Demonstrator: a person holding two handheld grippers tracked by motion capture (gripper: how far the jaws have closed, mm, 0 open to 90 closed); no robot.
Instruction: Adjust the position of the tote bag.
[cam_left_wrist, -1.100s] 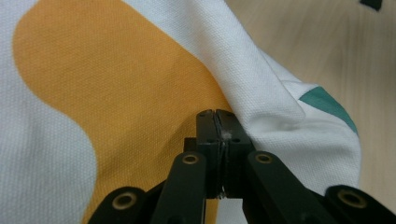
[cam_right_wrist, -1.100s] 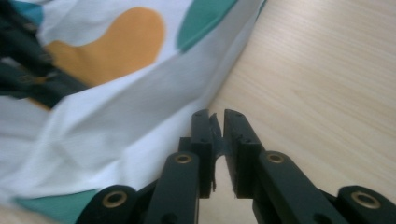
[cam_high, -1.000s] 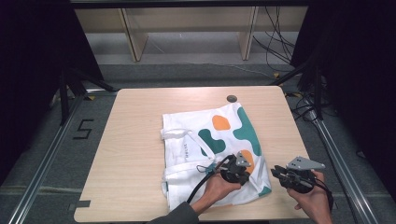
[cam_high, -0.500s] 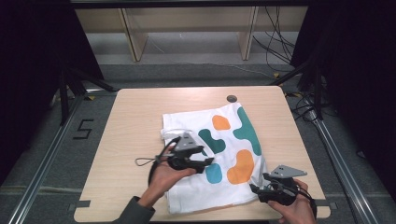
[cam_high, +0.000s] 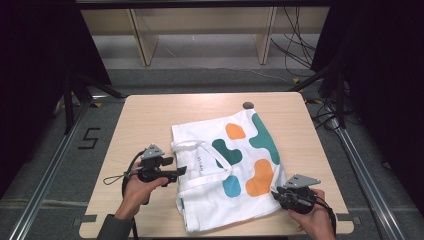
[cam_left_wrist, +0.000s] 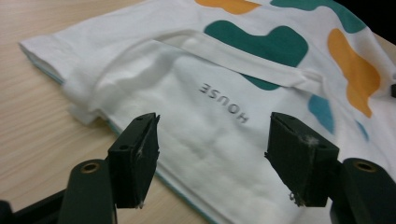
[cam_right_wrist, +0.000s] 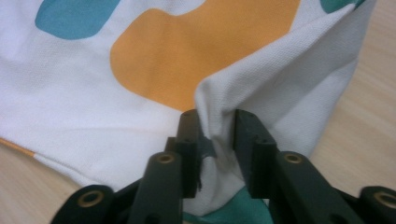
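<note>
Folding is partly done: the tote bag (cam_high: 227, 170) lies rumpled on the table (cam_high: 150, 115), its near corner pinched in the right gripper (cam_right_wrist: 215, 135), while the left gripper (cam_left_wrist: 212, 163), jaws wide, hovers at the handle side, grasp outstanding.

**Left claw wide, right claw pinched tight**

Both forearms come in from the near edge in the high view. The left hand (cam_high: 134, 187) carries the left claw (cam_high: 179, 171) level, pointing to the right, jaws spread wide apart with nothing between them, cable looping off behind the wrist. Over on the right, the right hand (cam_high: 312, 222) grips low near the table's front corner, and the right claw (cam_right_wrist: 215, 135) has its jaws drawn close, clamped on a fold of white cloth (cam_right_wrist: 243, 88).
</note>
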